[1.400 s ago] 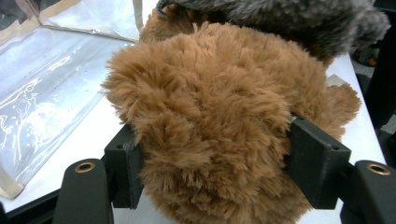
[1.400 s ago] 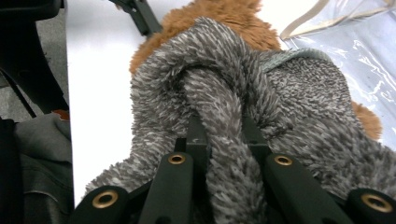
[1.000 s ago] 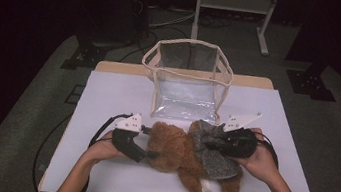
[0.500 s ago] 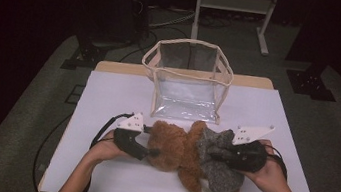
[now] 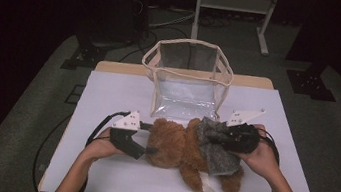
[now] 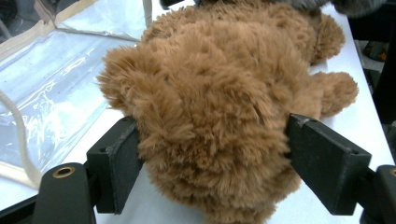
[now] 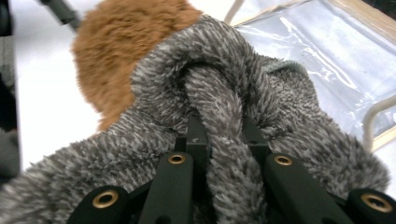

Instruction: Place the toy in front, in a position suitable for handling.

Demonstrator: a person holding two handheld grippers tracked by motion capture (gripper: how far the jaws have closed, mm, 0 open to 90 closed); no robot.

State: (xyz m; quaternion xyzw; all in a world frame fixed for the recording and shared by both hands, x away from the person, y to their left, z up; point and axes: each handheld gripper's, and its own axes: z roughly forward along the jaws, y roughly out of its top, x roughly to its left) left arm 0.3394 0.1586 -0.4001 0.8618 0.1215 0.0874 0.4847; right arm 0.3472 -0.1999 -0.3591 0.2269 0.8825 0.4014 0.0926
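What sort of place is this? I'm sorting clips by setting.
Probably a recording studio or lab: one white-topped table on grey carpet, dark surroundings, a metal stand behind, cabled handheld grippers working a teddy bear.

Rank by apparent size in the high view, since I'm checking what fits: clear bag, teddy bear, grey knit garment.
1. Clear bag
2. Teddy bear, nearly as large and nearer the camera, so this order is unsure
3. Grey knit garment

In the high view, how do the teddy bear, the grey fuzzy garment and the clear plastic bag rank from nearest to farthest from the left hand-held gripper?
1. Teddy bear: its head sits between the jaws of the left hand-held gripper.
2. Grey fuzzy garment: on the bear's body, toward the right.
3. Clear plastic bag: standing open at the table's far side.
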